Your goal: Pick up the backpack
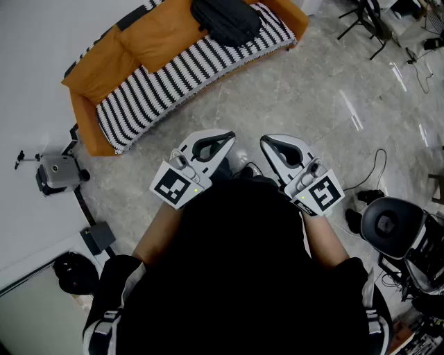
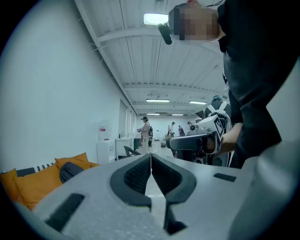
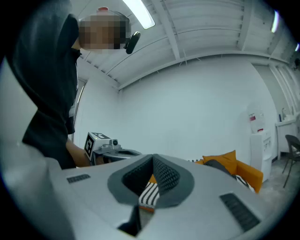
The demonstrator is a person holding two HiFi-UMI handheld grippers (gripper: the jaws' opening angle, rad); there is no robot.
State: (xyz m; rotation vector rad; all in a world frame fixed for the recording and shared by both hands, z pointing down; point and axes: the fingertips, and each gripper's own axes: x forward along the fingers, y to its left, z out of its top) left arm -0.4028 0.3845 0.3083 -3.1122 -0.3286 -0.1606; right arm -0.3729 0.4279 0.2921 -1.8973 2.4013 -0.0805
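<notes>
Black backpack [image 1: 225,19] on sofa [image 1: 149,97], well apart from left gripper [image 1: 225,142] and right gripper [image 1: 269,145], both pressed together, empty. Risk: arriving shut, shoving backpack aside.

We find no word, number or brand that we can read anywhere; the left marker cube [image 1: 171,188], on the left gripper [image 1: 229,136], bears only a black-and-white square pattern, no letters; the right marker cube [image 1: 325,194], on the right gripper [image 1: 267,141], carries the same kind of pattern; a small red-and-white sign [image 2: 101,129] hangs on the white wall [image 2: 56,93] in the left gripper view, its print too small for us to make out; a like sign [image 3: 253,117] in the right gripper view is equally illegible.
</notes>
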